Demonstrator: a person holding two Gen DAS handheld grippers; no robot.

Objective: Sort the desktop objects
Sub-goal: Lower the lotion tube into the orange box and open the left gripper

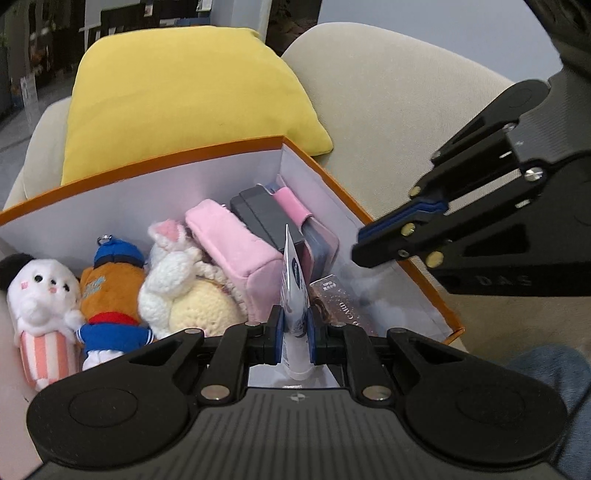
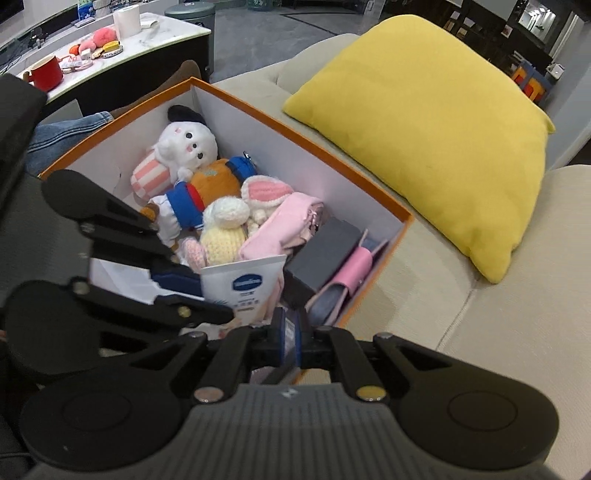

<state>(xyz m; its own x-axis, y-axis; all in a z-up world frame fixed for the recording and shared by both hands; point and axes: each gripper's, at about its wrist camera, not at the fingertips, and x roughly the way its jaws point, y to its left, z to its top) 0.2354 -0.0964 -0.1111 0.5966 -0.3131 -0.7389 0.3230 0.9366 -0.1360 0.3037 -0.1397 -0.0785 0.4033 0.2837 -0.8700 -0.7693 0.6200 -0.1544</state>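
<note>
The left hand-held gripper (image 1: 295,334) clamps a white tube (image 1: 294,295) over the orange box (image 1: 155,164); the right hand-held gripper (image 2: 291,341) is closed, empty.

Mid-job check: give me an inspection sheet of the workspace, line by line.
Surface: beige sofa; orange-rimmed box sits on it.
Job's things: white tube upright in the left gripper, above the box's near end. Inside the box: three plush toys, pink pouch, dark grey box, pink-strapped case, card.
Clutter: nothing seen on the sofa beyond the yellow cushion.
Grippers: left gripper shut on the tube; right gripper shut, nothing visibly held.
Cables: nothing seen.
Surroundings: marble counter with red pot.
</note>
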